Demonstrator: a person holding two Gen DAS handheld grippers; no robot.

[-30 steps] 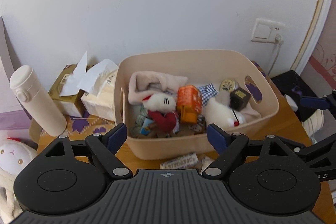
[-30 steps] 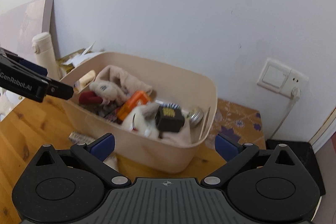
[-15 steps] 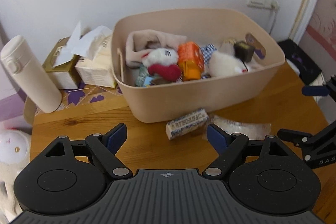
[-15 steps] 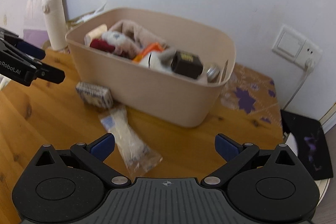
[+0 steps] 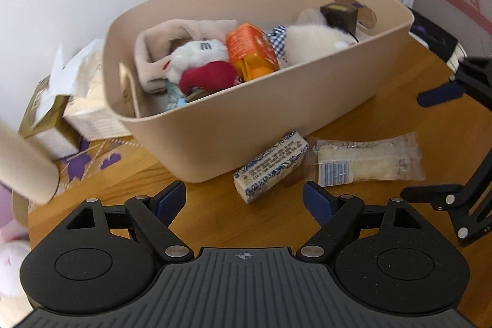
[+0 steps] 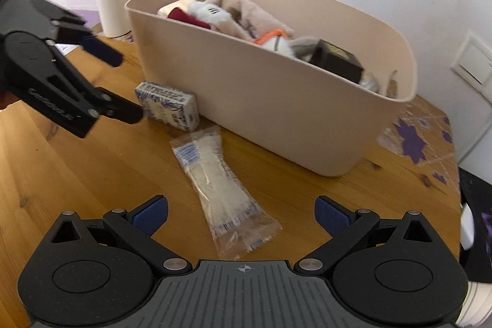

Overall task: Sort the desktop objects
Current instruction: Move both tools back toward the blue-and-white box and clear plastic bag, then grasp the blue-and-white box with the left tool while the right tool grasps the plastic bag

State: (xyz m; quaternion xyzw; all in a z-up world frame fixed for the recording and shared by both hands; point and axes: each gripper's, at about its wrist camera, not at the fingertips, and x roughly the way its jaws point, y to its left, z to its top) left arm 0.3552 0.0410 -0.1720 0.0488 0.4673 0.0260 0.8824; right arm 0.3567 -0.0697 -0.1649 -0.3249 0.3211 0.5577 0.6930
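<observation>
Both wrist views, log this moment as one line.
left gripper open | right gripper open | clear plastic packet, blue-patterned box on table beside beige bin

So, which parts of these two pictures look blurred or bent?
Left wrist view: the white bottle at the left edge is smeared, and the beige bin bulges from the fisheye lens. Right wrist view: the left gripper is blurred, while the clear packet stays fairly sharp.

The white bottle (image 5: pixel 24 162) was cut off by the left edge and blurred; the lower contents of the bin (image 5: pixel 276 119) were hidden by its wall.
</observation>
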